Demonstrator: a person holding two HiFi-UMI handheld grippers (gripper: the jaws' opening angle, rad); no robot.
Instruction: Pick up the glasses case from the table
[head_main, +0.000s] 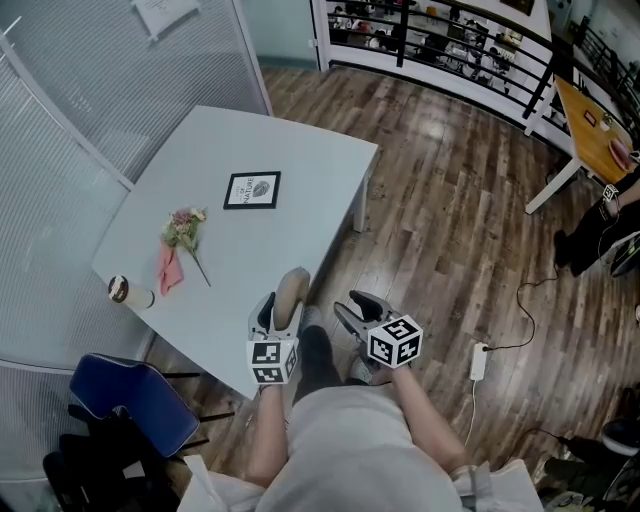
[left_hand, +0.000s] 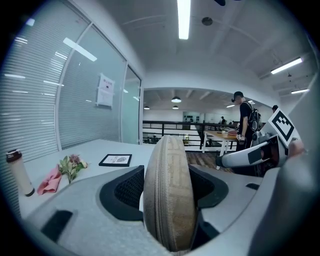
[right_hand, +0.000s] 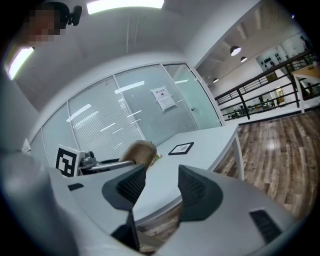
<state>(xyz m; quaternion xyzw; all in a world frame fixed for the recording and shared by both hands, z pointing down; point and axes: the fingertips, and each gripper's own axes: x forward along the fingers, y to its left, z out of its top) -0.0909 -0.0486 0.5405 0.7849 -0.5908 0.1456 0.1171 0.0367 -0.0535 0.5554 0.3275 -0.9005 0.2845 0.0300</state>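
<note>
**Glasses case clamped in the left gripper at the table's near corner**

The left gripper (head_main: 283, 310) is closed on the glasses case (left_hand: 168, 192), a tan, fabric-covered case with a seam running round its edge. The left gripper view shows it edge-on, wedged between the two dark pads, which press on its sides. Its rounded end sticks out well past the jaw tips. In the head view the case sits over the near corner of the pale grey table (head_main: 300, 140), and in the right gripper view it is seen raised, with the tabletop behind it.

The right gripper (head_main: 358, 308) hangs just beside the left one, out over the wooden floor (head_main: 450, 200). Its jaws stand apart with nothing between them.

Farther along the table lie a black-framed picture (head_main: 252, 190), a flower sprig (head_main: 185, 230) and a pink cloth (head_main: 167, 268) touching its stem. A lidded bottle (head_main: 128, 292) stands upright near the table's left edge. A blue chair (head_main: 130, 395) sits below that edge, near the person's left side.
</note>
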